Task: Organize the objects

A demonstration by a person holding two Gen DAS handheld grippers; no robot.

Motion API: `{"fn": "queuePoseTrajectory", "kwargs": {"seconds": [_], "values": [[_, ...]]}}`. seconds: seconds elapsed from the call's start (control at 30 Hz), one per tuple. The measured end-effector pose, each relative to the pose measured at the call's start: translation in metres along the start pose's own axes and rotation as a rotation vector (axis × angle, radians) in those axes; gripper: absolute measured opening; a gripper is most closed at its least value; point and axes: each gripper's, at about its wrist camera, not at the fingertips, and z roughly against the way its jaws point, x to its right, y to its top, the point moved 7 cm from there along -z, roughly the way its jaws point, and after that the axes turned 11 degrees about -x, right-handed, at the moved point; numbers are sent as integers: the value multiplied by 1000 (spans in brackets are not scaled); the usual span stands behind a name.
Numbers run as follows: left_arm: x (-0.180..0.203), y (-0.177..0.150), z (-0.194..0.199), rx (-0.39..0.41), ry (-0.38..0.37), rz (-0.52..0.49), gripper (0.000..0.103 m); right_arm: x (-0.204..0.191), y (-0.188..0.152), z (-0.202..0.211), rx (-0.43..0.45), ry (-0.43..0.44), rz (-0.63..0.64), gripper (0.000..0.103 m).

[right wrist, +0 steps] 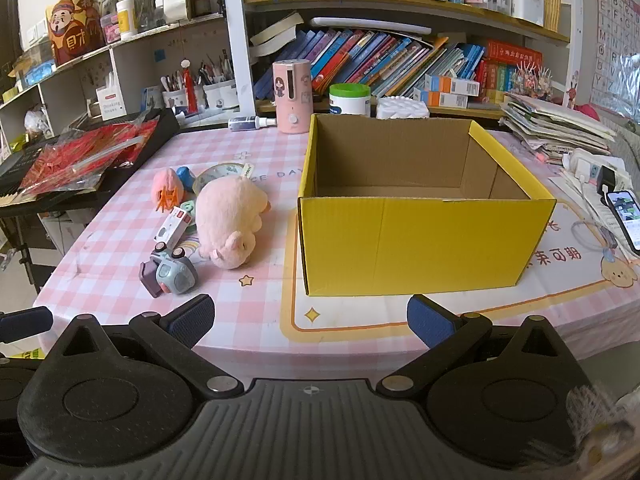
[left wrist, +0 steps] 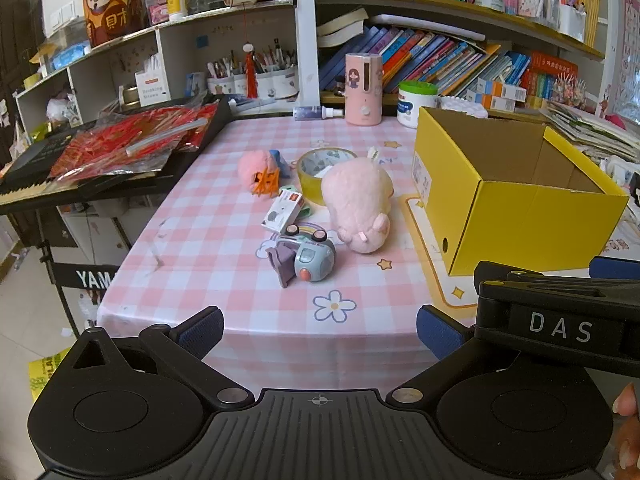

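An open yellow cardboard box stands on the pink checked tablecloth, with nothing visible inside. Left of it lie a pink plush pig, a grey-blue toy car, a small white box, a yellow tape roll and a small pink fluffy toy. My left gripper is open and empty at the table's near edge, in front of the toys. My right gripper is open and empty in front of the box.
A black keyboard with red packets stands at the left. A pink dispenser, a spray bottle and a green-lidded tub stand at the back under bookshelves. Papers and a phone lie at the right.
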Motion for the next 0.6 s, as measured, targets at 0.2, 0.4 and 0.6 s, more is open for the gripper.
{"fn": "queuePoseTrajectory", "kwargs": {"seconds": [0.2, 0.4, 0.6], "values": [[1, -1, 0, 4, 6, -8, 103, -1, -3, -2, -1, 0, -2, 103], [2, 0, 0, 5, 8, -13, 103, -1, -3, -3, 0, -1, -2, 103], [2, 2, 0, 6, 7, -12, 103, -1, -1, 1, 1, 1, -3, 103]]}}
